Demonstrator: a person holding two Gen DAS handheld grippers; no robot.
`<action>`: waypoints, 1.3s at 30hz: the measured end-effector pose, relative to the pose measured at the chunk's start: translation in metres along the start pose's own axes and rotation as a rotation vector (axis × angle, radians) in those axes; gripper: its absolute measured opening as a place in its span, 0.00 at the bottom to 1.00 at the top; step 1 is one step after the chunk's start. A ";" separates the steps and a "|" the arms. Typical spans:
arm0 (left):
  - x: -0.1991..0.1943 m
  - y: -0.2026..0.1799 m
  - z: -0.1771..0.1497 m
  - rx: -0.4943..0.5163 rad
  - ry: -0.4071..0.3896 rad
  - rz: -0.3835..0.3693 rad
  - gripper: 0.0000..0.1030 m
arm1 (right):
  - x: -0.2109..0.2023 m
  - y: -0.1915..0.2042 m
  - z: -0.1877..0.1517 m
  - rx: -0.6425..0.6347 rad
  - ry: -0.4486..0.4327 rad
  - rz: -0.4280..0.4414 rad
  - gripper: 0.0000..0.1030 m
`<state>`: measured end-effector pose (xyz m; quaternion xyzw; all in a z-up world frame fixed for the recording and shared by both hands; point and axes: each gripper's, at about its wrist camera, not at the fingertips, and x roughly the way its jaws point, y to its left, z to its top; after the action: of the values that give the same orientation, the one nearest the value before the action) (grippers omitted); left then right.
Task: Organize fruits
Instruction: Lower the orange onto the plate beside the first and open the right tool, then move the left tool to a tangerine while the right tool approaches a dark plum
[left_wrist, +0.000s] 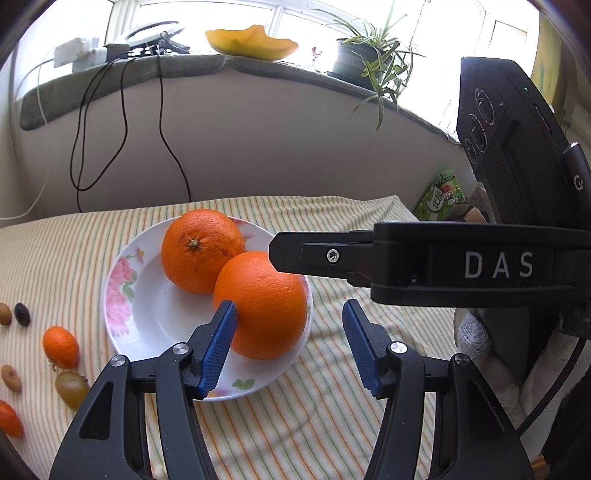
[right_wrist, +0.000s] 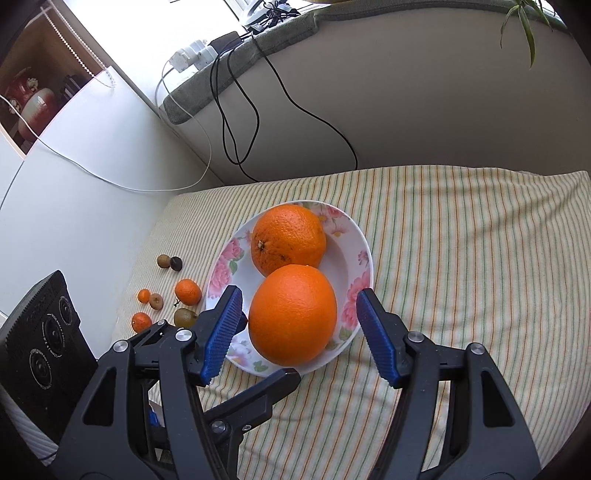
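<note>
While both the left tongs (left_wrist: 288, 347) and the right tongs (right_wrist: 299, 332) stand apart and empty over the near orange (right_wrist: 293, 314), that fruit rests in the flowered plate (right_wrist: 364, 254) touching the far orange (right_wrist: 288, 238). Left of the plate, the small fruits (right_wrist: 187, 291) lie loose on the striped surface (right_wrist: 461, 258), apparently unsorted. Their kinds are hard to distinguish.

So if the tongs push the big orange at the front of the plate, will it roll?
Probably. The front orange is round and sits near the shallow rim of the plate, so it might roll off. The other orange touches it behind and may block it. Its skin looks dimpled, likely grippy and firm.
</note>
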<state>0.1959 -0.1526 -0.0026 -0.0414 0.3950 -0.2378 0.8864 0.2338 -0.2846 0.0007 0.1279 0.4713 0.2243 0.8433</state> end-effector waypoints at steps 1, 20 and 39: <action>-0.002 0.000 -0.001 0.003 -0.002 0.001 0.56 | -0.001 0.001 0.000 -0.005 -0.002 -0.003 0.66; -0.053 0.025 -0.041 0.040 -0.070 0.093 0.63 | -0.022 0.019 -0.019 -0.041 -0.105 -0.033 0.81; -0.133 0.153 -0.105 -0.201 -0.114 0.321 0.63 | -0.023 0.119 -0.067 -0.306 -0.165 0.087 0.82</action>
<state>0.1035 0.0554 -0.0243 -0.0798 0.3675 -0.0500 0.9252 0.1352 -0.1922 0.0330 0.0361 0.3551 0.3183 0.8782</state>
